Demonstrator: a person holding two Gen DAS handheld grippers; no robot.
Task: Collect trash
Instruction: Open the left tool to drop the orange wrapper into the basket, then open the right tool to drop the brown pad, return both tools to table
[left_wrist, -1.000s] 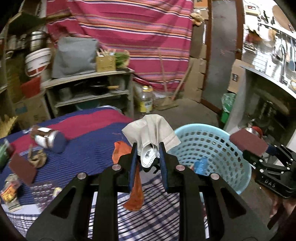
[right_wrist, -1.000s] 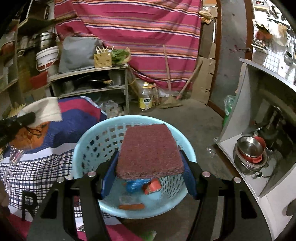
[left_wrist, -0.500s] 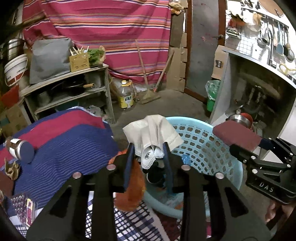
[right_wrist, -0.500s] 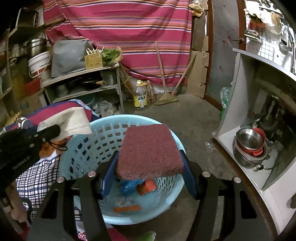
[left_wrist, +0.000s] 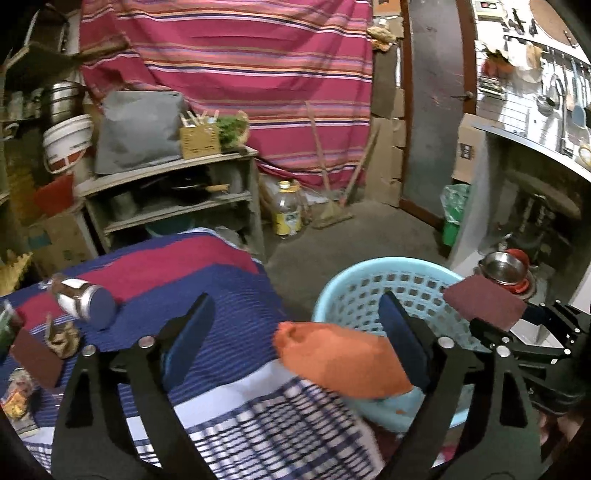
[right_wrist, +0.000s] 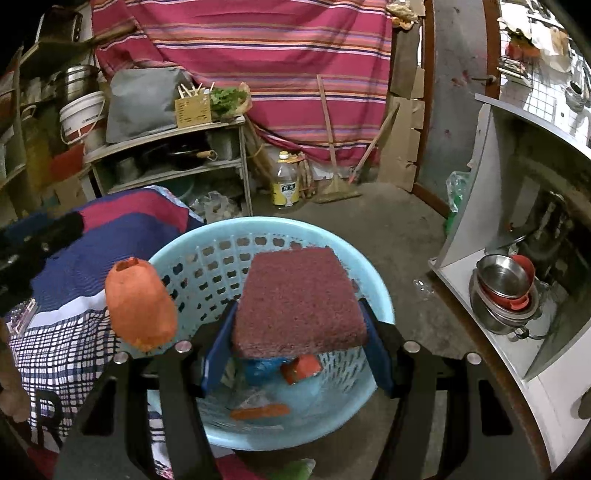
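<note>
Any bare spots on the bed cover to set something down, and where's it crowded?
Free: the red and blue stripes of the bed cover between the steel can and the basket; also the checked part ahead of the open left gripper. Crowded: the left edge, around the can, maroon pad and wrappers.

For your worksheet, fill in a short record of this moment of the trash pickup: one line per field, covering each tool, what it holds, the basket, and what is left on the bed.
left tool: open, holding nothing
right tool: shut on maroon scouring pad, held above the basket
basket: light blue, on the floor beside the bed, with some trash inside
orange item: by the basket's rim; support unclear
left on bed: metal can, another maroon pad, wrappers
</note>
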